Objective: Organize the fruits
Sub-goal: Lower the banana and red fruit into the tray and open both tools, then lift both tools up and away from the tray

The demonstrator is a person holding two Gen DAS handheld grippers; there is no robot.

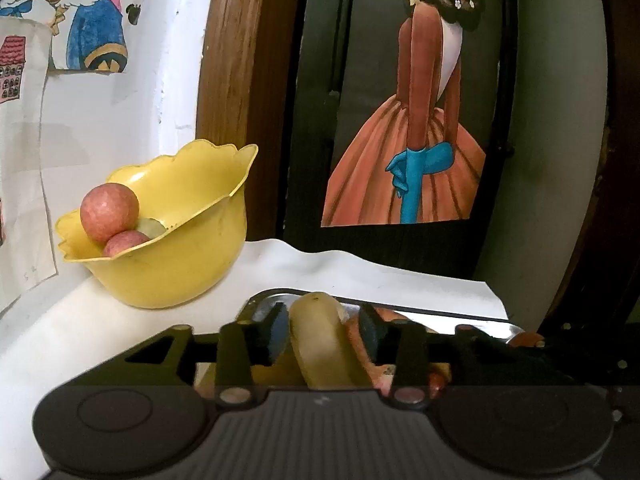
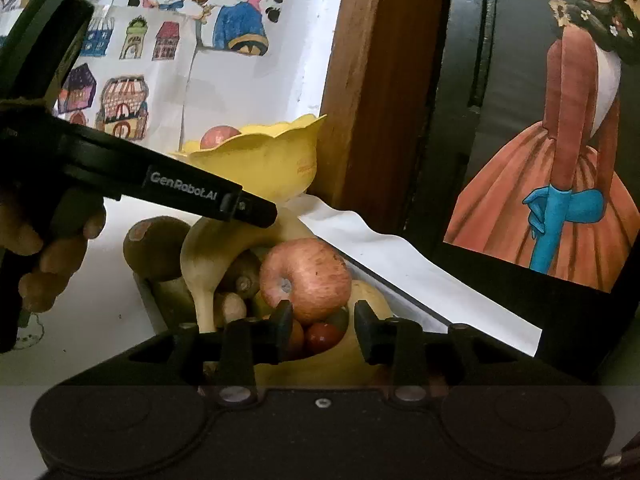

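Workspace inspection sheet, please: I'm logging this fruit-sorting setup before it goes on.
Surface: white cloth over the table, wrinkled at the back edge.
Job's things: yellow bowl holds two apples; metal tray heaped with a banana, an apple and other fruit.
Clutter: nothing seen.
Grippers: left tongs straddle the banana, contact unclear; right tongs open just before the tray apple.
Cables: nothing seen.
Surroundings: children's drawings, wooden frame, painting of a woman in an orange dress.

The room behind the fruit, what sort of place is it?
Probably a home, maybe a child's corner: coloured children's drawings taped to the wall, a painted lady picture, a yellow bowl of apples.
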